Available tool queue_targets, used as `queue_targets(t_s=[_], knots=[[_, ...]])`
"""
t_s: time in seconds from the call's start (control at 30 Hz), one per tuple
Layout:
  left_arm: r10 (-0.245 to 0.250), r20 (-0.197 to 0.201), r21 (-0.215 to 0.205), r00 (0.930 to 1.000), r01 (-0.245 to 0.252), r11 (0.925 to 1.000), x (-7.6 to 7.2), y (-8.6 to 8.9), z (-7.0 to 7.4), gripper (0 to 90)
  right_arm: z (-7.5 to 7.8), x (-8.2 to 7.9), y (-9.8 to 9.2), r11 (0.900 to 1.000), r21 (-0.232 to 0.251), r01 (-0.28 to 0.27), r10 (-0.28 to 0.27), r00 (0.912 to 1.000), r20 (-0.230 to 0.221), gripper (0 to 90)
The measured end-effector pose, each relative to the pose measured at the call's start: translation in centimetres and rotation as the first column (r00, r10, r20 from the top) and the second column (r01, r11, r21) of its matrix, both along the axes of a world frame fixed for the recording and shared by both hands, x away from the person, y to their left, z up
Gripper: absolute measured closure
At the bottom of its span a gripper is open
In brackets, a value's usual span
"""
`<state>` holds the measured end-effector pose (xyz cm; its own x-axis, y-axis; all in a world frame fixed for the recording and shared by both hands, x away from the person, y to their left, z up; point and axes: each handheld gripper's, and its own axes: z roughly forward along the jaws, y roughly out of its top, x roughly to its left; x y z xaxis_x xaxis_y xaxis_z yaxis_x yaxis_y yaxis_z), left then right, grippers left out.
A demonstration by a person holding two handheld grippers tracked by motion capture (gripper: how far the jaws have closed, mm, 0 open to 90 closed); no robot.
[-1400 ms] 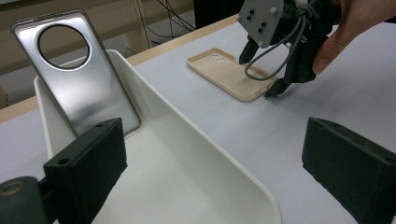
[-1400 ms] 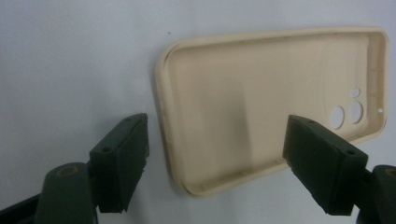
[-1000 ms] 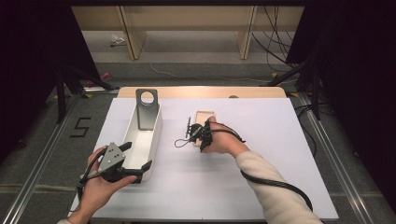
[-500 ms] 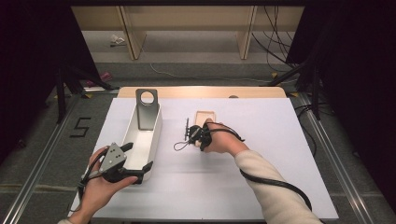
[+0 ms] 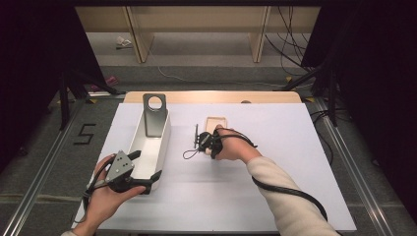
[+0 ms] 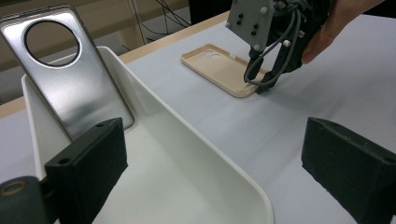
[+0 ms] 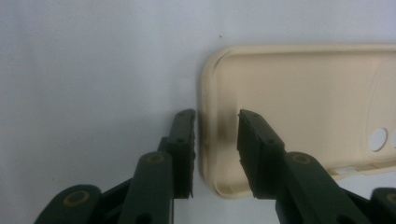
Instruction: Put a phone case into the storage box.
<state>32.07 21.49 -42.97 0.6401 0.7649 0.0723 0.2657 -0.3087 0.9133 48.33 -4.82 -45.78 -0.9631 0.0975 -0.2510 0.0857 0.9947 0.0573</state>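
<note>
Beige plastic is lying near the worktop centre in the high view: a phone case, with the right hand-held gripper at its six o'clock end, jaws having just been closing around the rim. In the left gripper view, the left hand-held gripper is gaping open over the white tray, the silver plate leaning at eleven o'clock. In the right gripper view, the jaws are straddling the case wall, not yet pinching; a lift looks imminent.

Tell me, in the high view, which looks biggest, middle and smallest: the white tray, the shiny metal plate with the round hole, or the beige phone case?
1. white tray, by far the biggest.
2. shiny metal plate, which leans in the tray's far end.
3. beige phone case, smallest, but the right gripper covers its near end, so this last ranking is unsure.
</note>
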Motion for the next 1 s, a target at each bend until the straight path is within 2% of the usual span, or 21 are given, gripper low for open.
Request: queue_targets(t_s=[0.17, 0.27, 0.43, 0.83, 1.0], knots=[[0.0, 0.002, 0.002, 1.0, 0.0, 1.0, -0.02, 0.0, 0.04, 6.4, -0.07, -0.14, 0.06, 1.0, 0.001, -0.001, 0.001, 0.9997, -0.025, 77.2], [-0.001, 0.002, 0.002, 1.0, 0.001, 1.0, -0.02, -0.03, 0.03, 6.4, -0.05, -0.22, 0.17, 1.0, -0.014, -0.019, 0.019, 0.9995, -0.026, 79.8], [-0.002, 0.002, 0.002, 1.0, 0.002, 1.0, -0.01, -0.04, 0.02, 6.4, -0.1, -0.21, 0.17, 1.0, -0.013, -0.024, 0.024, 0.9995, -0.019, 84.6], [-0.004, -0.002, -0.001, 1.0, 0.004, 1.0, -0.03, -0.1, -0.03, 6.5, -0.11, -0.38, 0.12, 0.999, -0.016, -0.032, 0.032, 0.9995, -0.006, 85.2], [-0.004, -0.004, -0.001, 1.0, 0.004, 1.0, 0.0, -0.11, -0.08, 6.5, -0.17, -0.46, -0.1, 0.999, 0.004, -0.038, 0.038, 0.9993, 0.004, 85.5]])
